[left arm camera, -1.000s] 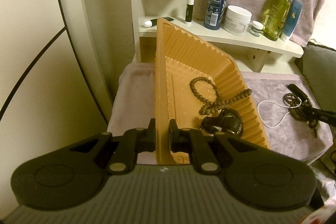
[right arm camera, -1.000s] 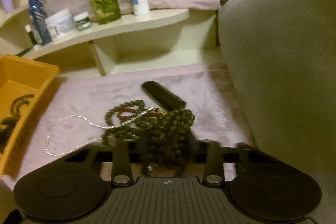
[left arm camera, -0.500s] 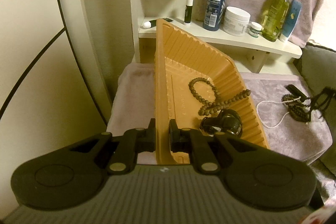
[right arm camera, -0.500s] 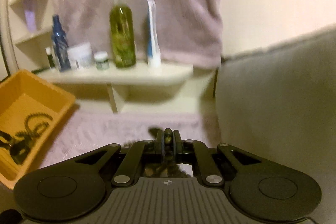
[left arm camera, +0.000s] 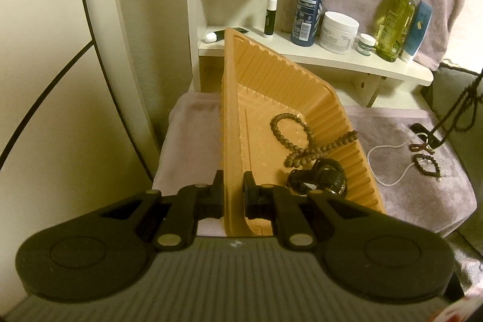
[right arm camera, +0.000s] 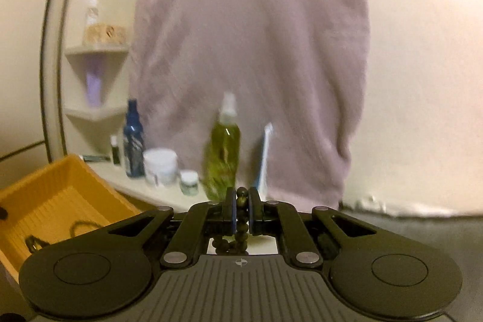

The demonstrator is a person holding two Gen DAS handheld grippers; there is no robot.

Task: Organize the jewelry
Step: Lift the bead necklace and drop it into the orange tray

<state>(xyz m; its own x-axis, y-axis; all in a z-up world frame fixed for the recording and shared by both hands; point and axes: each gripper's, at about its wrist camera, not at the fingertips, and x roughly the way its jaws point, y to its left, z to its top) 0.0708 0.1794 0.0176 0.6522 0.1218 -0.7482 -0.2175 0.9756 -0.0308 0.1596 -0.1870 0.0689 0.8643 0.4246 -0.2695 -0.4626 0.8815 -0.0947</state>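
My left gripper point(left arm camera: 234, 186) is shut on the near rim of the orange tray point(left arm camera: 271, 71), which stands tilted on the mauve cloth. A brown bead bracelet point(left arm camera: 289, 135) and a black watch point(left arm camera: 320, 180) lie inside the tray. My right gripper point(right arm camera: 241, 201) is shut on a dark bead necklace point(right arm camera: 240, 227), raised well above the cloth; in the left wrist view its strands point(left arm camera: 462, 107) hang at the right edge. A thin pearl chain point(left arm camera: 389, 168) and a small beaded bracelet point(left arm camera: 425, 165) lie on the cloth beside the tray point(right arm camera: 54, 201).
A white shelf point(left arm camera: 332, 59) behind the tray holds a blue bottle point(left arm camera: 308, 5), a white jar point(left arm camera: 339, 32), a green bottle point(left arm camera: 395, 23) and a lip balm point(left arm camera: 269, 17). A mauve towel point(right arm camera: 250, 50) hangs above. A grey cushion point(left arm camera: 452, 86) borders the cloth on the right.
My right gripper closed on the dark bead necklace and lifted it off the cloth, tilting upward. The left gripper and the tray stayed put.
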